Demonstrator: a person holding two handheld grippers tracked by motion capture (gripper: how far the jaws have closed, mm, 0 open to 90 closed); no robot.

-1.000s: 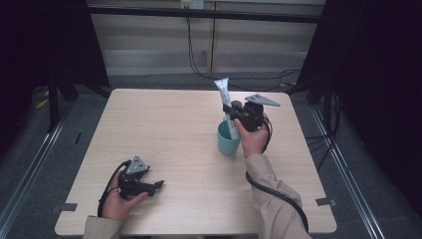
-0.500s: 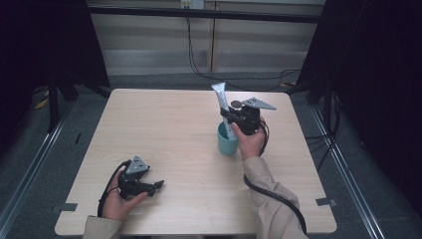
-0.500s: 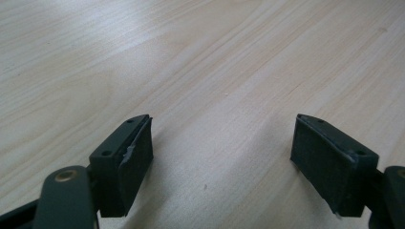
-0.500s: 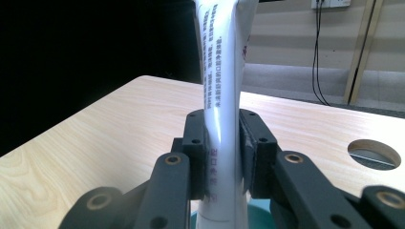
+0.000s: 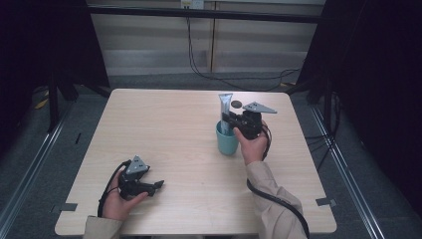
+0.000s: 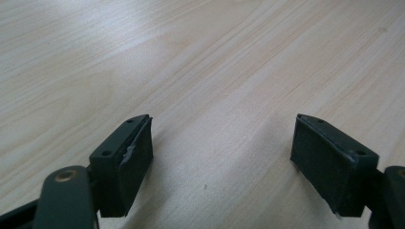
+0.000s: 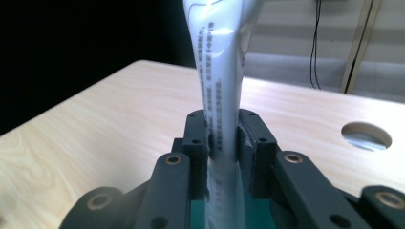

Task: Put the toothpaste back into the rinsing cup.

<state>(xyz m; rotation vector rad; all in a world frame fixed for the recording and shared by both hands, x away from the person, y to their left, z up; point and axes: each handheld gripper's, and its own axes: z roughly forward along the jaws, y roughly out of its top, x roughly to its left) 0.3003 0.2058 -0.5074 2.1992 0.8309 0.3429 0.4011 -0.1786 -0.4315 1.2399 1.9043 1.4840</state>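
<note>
right gripper [image 5: 233, 121] clamps tube [image 5: 225, 107] above teal cup [image 5: 226, 142] | tube soft, light, slick; pinch mid-body | left gripper [image 6: 222, 157] open, empty

Pale wooden table [image 5: 164, 129] on grey floor [image 5: 64, 129], dark curtains [image 5: 45, 45] beside.

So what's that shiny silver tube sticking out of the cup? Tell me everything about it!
The shiny silver squeeze tube looks like soft, crinkled plastic or foil, with small dark print running along it. It stands nearly upright, its flat wide end on top and its lower end down inside the teal cup on the pale wooden table. The right gripper is shut on its middle, pinching it narrow between the two black jaws. Whether its bottom touches the cup's floor is hidden.
</note>
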